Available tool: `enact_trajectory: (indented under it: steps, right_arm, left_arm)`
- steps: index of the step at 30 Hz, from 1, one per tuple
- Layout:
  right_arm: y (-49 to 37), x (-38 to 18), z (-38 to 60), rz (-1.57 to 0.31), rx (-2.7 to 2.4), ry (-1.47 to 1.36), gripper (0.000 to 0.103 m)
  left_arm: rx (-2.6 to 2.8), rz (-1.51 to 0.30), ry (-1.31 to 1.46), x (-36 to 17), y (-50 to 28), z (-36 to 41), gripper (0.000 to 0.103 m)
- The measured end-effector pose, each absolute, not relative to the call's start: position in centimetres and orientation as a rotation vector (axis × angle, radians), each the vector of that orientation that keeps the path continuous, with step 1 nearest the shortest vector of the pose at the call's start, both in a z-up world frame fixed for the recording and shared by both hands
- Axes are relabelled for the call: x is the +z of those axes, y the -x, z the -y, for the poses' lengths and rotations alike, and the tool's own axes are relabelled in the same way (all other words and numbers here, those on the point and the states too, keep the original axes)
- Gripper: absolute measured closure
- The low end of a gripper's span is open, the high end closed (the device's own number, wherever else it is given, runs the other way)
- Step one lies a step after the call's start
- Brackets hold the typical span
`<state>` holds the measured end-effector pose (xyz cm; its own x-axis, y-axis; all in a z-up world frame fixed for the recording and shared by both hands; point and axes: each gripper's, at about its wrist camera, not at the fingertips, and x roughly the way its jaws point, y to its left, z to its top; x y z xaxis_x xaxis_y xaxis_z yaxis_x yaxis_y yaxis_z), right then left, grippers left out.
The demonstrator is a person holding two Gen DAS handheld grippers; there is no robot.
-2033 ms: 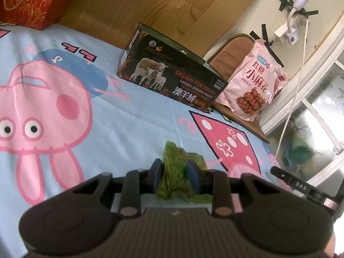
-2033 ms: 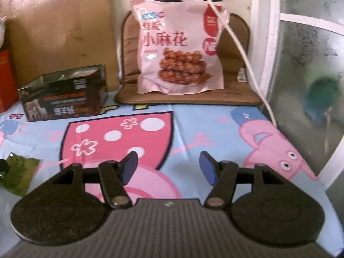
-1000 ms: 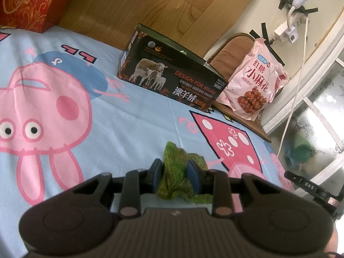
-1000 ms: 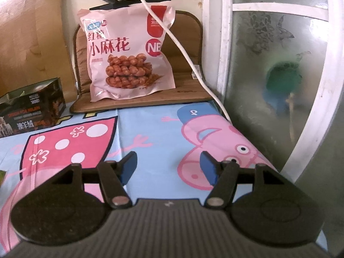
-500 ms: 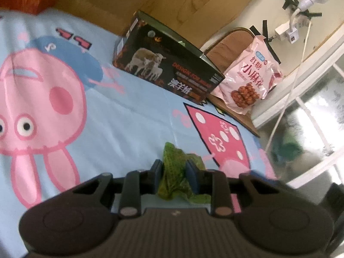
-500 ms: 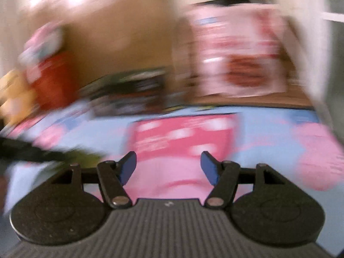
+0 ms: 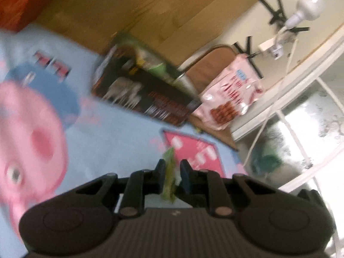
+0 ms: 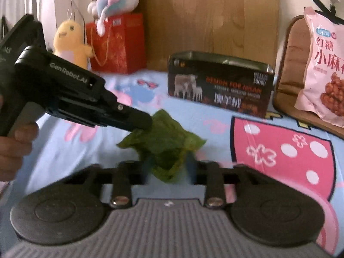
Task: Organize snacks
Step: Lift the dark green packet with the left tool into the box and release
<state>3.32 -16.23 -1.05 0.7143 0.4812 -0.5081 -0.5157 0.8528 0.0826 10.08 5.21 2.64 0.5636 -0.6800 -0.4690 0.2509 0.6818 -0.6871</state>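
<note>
Over cartoon bedsheet [image 8: 215, 126]: L gripper [image 7: 172, 172] clamped on green snack packet [image 8: 163, 142]; R gripper [image 8: 167, 169] jaws just closing, blurred, packet btwn them, black box [image 8: 219, 86] behind.

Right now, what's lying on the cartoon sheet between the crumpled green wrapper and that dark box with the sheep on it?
Nothing: in the right wrist view, only bare blue sheet separates the green wrapper from the dark box.

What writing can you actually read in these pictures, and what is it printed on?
"GenRobot.AI": side of the left gripper.
"红糖 小麻": pink snack bag, cut off by the frame edge.
"FOR MILAN" and "澳羊绒": dark box, rest smeared.
Red gift bag: label too blurred.
Left wrist view: all print blurred.
</note>
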Motion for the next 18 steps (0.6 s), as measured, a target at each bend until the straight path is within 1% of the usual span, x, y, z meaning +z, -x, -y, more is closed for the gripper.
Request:
enact_trajectory:
  steps: [4, 7, 8, 10, 11, 12, 13, 14, 18]
  right_arm:
    - [-5.9, 2.0, 16.2, -0.451, 0.534, 0.056, 0.093]
    - [-8.7, 4.0, 16.1, -0.425, 0.527, 0.051, 0.09]
    - [-9.5, 4.4, 16.4, -0.427, 0.522, 0.039, 0.09]
    - [-10.3, 4.4, 17.6, -0.447, 0.54, 0.006, 0.088]
    - [-10.3, 3.9, 18.2, -0.47, 0.57, -0.002, 0.078]
    - [-9.9, 3.3, 18.6, -0.489, 0.596, 0.001, 0.07]
    - [-9.5, 2.3, 19.0, -0.51, 0.621, 0.02, 0.051]
    - [-9.2, 1.5, 19.0, -0.525, 0.635, 0.045, 0.041]
    - [-8.2, -1.7, 17.9, -0.647, 0.709, 0.163, 0.041]
  left_arm:
    - [-0.621, -0.722, 0.517, 6.4, -13.1, -3.4, 0.089]
    - [-0.611, -0.681, 0.49, 8.2, -14.4, -3.3, 0.088]
    - [-0.606, -0.675, 0.483, 8.4, -14.5, -3.7, 0.087]
    - [-0.574, -0.694, 0.459, 8.3, -14.4, -4.7, 0.08]
    - [-0.559, -0.719, 0.444, 7.7, -14.3, -5.3, 0.068]
    - [-0.552, -0.755, 0.431, 6.9, -14.1, -5.8, 0.06]
    - [-0.553, -0.798, 0.428, 6.1, -14.1, -5.9, 0.058]
    - [-0.566, -0.862, 0.44, 4.9, -14.1, -6.1, 0.054]
    - [-0.607, -0.984, 0.452, 1.9, -13.6, -5.5, 0.043]
